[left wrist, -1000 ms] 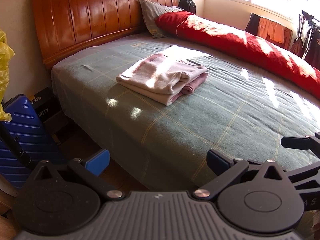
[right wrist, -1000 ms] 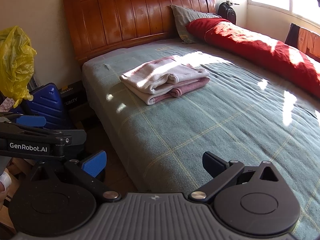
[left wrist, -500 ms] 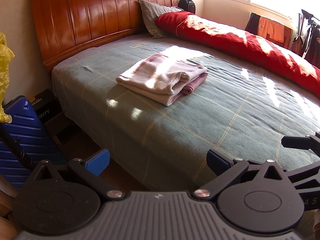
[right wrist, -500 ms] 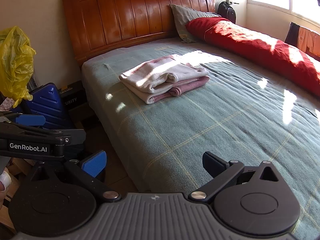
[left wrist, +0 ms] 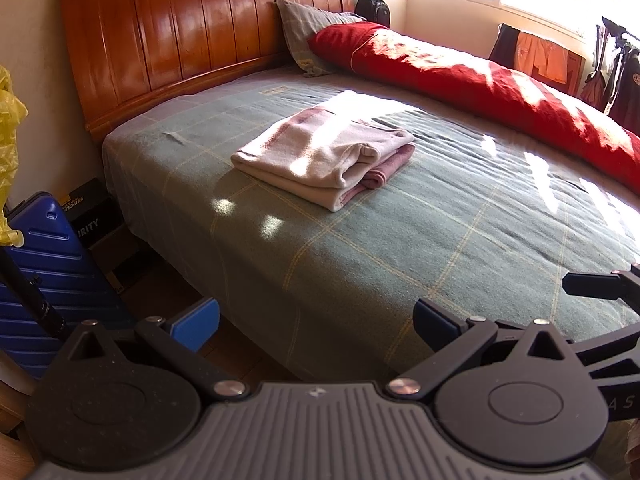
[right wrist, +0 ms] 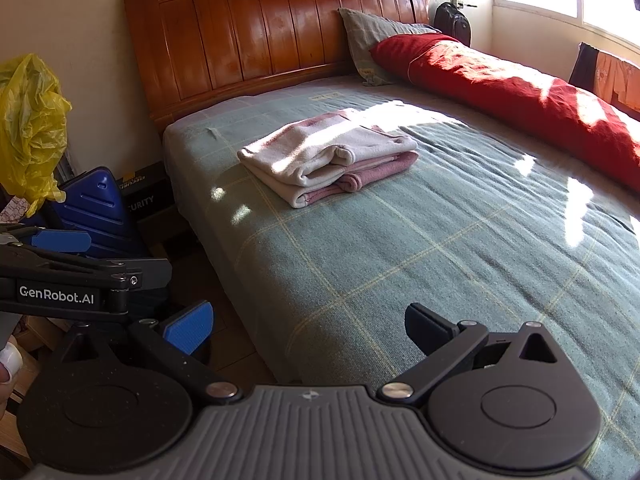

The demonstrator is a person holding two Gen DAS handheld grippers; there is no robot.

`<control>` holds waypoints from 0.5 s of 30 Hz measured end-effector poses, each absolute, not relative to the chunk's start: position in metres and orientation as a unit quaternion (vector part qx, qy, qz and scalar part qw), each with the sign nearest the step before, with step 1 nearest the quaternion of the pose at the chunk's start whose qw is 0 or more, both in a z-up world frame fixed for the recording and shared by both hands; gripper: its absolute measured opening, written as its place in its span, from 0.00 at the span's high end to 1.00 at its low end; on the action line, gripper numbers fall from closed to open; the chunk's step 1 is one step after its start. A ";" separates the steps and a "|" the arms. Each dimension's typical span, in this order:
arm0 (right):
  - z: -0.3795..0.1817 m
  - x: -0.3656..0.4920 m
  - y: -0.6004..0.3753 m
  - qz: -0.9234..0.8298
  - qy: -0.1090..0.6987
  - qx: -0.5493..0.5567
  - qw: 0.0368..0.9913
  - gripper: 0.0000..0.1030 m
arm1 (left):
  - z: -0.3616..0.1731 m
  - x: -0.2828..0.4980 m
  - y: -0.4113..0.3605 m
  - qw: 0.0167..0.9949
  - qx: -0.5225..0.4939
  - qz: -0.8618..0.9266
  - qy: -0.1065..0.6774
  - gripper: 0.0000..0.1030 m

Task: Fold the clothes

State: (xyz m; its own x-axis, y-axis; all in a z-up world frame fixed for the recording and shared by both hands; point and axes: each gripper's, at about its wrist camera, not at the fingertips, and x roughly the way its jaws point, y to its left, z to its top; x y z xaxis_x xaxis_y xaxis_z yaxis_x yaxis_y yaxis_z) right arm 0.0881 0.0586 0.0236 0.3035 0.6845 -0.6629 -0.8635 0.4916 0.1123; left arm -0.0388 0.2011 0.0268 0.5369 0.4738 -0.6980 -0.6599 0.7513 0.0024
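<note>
A folded stack of clothes [left wrist: 324, 156], a pale grey piece over a mauve one, lies on the green checked bedspread [left wrist: 400, 240] near the headboard; the right wrist view shows the same stack of clothes [right wrist: 328, 156]. My left gripper [left wrist: 316, 322] hovers open at the bed's near edge, far short of the stack, nothing between its blue pads. My right gripper [right wrist: 308, 326] is open and empty as well, over the bed's corner. The left gripper's body [right wrist: 76, 280] shows at the left of the right wrist view.
A red duvet [left wrist: 480, 88] runs along the far side, with a grey pillow [left wrist: 308, 36] against the wooden headboard [left wrist: 200, 28]. A blue suitcase [left wrist: 44, 276], a black box [right wrist: 144, 196] and a yellow plastic bag [right wrist: 28, 128] stand on the floor left of the bed.
</note>
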 end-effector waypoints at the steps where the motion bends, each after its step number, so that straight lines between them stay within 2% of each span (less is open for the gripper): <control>1: 0.024 0.088 0.059 0.486 0.335 -0.134 0.796 0.00 | 0.027 -0.039 0.201 0.867 -0.132 0.327 0.353 0.00; 15: 0.023 0.089 0.060 0.486 0.336 -0.134 0.796 0.00 | 0.027 -0.038 0.201 0.866 -0.129 0.328 0.354 0.00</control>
